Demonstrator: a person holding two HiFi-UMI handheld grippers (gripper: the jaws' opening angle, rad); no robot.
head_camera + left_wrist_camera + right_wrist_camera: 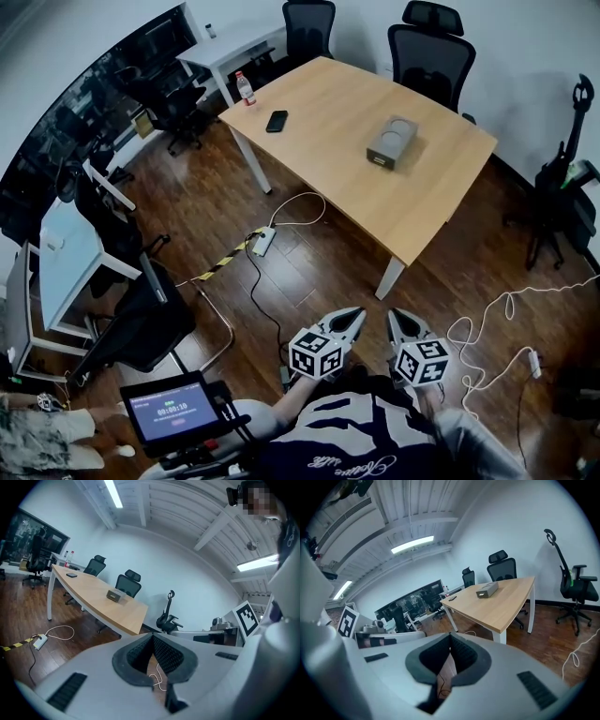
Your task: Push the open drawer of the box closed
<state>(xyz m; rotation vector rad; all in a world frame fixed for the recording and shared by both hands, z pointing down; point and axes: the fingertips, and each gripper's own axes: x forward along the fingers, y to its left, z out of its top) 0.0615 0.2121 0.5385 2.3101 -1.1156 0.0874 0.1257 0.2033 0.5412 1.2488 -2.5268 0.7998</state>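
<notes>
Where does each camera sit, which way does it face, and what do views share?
Head view: on the person's head, looking steeply down at floor, table, box; shows left gripper, right gripper, torso.
Left gripper view: on that gripper, facing the table; shows its shut fingers, the right gripper's marker cube.
Right gripper view: on that gripper, facing the table too; shows its shut fingers.
Shared: all three show table and box.

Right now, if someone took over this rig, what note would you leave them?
Left gripper: shut, empty, held near the body.
Right gripper: shut, empty, beside it.
Box: on the table, far ahead, likely out of reach; its drawer is too small to read from here.
Done: nothing yet.
Left: walk to the table, push the drawer closed.
</notes>
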